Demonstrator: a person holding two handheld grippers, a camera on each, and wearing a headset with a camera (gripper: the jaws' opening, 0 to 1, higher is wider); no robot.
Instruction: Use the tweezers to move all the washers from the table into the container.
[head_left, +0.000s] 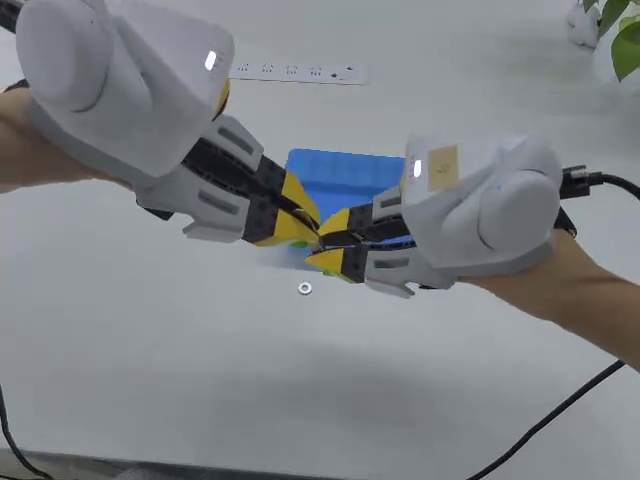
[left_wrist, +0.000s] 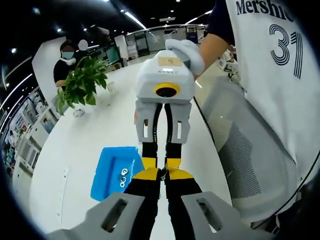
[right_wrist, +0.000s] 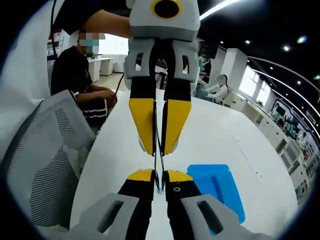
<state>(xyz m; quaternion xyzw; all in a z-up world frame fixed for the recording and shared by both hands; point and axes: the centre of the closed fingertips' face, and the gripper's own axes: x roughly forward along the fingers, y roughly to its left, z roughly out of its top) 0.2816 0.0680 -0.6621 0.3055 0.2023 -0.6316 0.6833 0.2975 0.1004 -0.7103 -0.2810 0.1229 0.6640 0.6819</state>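
A small metal washer (head_left: 305, 288) lies on the white table, just below where the two grippers meet tip to tip. My left gripper (head_left: 303, 226) reaches in from the left and my right gripper (head_left: 332, 246) from the right. Thin metal tweezers (right_wrist: 158, 162) run between the two sets of yellow-tipped jaws. The right gripper (right_wrist: 159, 180) is shut on one end, and the left gripper (right_wrist: 158, 148) is closed around the other. Behind them stands the blue container (head_left: 340, 172), which holds a couple of washers (left_wrist: 123, 176).
A white power strip (head_left: 300, 72) lies at the back of the table (head_left: 150, 350). A potted plant (head_left: 620, 35) stands at the far right corner. A black cable (head_left: 560, 410) trails off the right gripper across the table. A mesh chair (right_wrist: 45, 165) is beside the table.
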